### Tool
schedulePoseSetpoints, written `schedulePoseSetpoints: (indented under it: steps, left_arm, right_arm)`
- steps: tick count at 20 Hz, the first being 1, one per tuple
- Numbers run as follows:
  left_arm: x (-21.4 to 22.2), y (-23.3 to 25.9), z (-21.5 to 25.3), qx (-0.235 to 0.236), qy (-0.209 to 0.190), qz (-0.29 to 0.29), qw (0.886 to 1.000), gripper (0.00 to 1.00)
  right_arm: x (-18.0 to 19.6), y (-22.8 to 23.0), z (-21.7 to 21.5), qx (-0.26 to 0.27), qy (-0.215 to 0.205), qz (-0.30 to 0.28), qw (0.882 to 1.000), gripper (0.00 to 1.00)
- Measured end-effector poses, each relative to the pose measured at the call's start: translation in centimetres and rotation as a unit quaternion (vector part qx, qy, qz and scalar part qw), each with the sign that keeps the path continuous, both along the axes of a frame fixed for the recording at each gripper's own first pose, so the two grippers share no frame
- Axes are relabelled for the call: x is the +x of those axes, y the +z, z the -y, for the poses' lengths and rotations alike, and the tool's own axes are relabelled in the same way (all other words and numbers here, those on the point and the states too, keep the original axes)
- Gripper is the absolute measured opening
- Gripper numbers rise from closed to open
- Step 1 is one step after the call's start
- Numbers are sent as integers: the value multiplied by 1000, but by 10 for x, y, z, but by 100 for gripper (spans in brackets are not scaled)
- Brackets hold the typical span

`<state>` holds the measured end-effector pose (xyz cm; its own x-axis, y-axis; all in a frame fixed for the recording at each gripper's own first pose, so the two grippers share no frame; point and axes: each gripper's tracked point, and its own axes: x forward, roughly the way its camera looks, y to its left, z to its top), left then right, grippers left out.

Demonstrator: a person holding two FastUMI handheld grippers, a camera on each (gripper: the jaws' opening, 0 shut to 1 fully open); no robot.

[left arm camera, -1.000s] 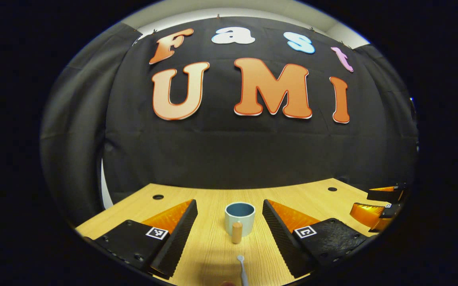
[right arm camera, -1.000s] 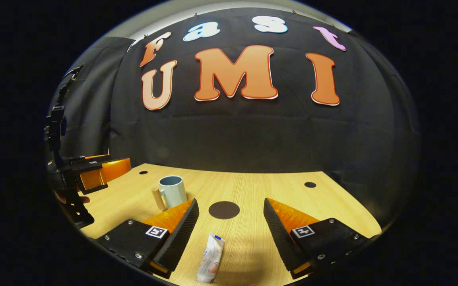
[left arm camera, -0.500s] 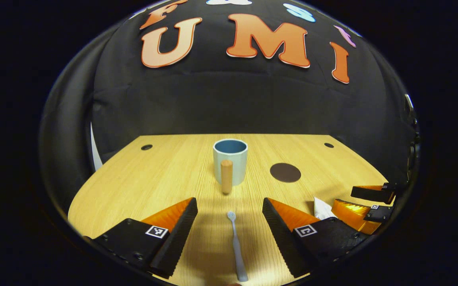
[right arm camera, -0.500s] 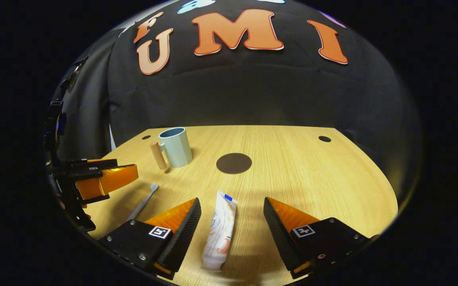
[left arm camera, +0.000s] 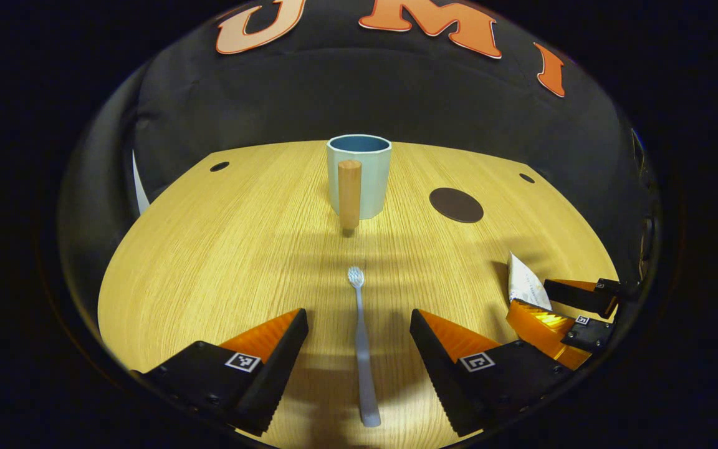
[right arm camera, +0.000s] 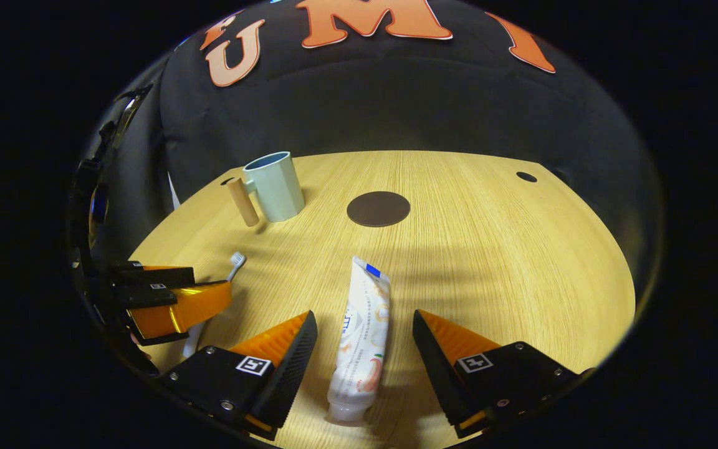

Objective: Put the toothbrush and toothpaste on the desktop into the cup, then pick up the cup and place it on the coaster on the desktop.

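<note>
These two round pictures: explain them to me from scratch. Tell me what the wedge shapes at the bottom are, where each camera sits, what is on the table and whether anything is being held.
No robot arm here: a person holds a two-finger gripper in each hand, and a fisheye camera rides on each one, looking forward along its fingers. The wedges at the bottom are those fingers.

In the left gripper view, the left gripper is open, with the toothbrush lying flat on the wooden desktop between its fingers, bristles pointing toward the cup. The cup stands upright with its wooden handle facing the camera; the dark round coaster lies to its right.

In the right gripper view, the right gripper is open too, with the toothpaste tube lying between its fingers, cap end nearest the camera.

Nothing is held yet: both grippers look poised to grasp.
</note>
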<state>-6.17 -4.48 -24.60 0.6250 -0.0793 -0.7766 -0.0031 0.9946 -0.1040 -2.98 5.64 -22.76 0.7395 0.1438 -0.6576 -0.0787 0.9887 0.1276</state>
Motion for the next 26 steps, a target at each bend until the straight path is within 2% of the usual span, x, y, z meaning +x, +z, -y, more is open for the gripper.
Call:
schedulePoseSetpoints:
  steps: [2,3,4,5,6,8,9,10,11,16,19,22,26]
  left_arm:
    - [-6,-8,-2,-3,10,-24,1000,98]
    - [-9,-8,-6,-1,17,-34,999,89]
    - [-7,-10,-6,1,17,-31,999,86]
    - [-5,-11,-7,7,19,-31,999,82]
    - [-7,-14,-5,8,16,-38,999,69]
    - [-2,-13,-4,2,18,-53,998,35]
    - [-1,-8,-7,0,19,-61,998,24]
    - [6,6,-12,2,16,-66,998,22]
    - [11,5,-8,-1,12,-70,997,13]
    - [10,8,12,-32,4,-68,997,4]
    - [7,0,21,-41,3,-57,998,4]
    - [10,2,8,-43,-1,-11,999,4]
    - [21,-2,14,-43,-7,47,998,4]
  right_arm:
    - [2,-5,-1,-4,-7,-6,1000,90]
    - [5,-6,0,-10,-9,-2,1000,84]
    - [4,-6,-1,-13,-9,-5,1000,87]
    - [5,-5,-1,-12,-11,-6,1000,80]
    - [6,-5,-4,-9,-14,-11,1000,60]
    - [6,-2,-8,6,-15,-10,1000,39]
    - [9,2,-11,19,-19,-5,1000,20]
    - [12,8,-13,30,-18,5,999,14]
    - [12,8,-13,34,-18,4,999,12]
    - [9,11,-27,60,11,3,998,4]
    - [10,24,-28,79,20,19,996,4]
    - [23,35,-23,78,5,46,996,4]
    - [27,61,-23,113,8,73,991,4]
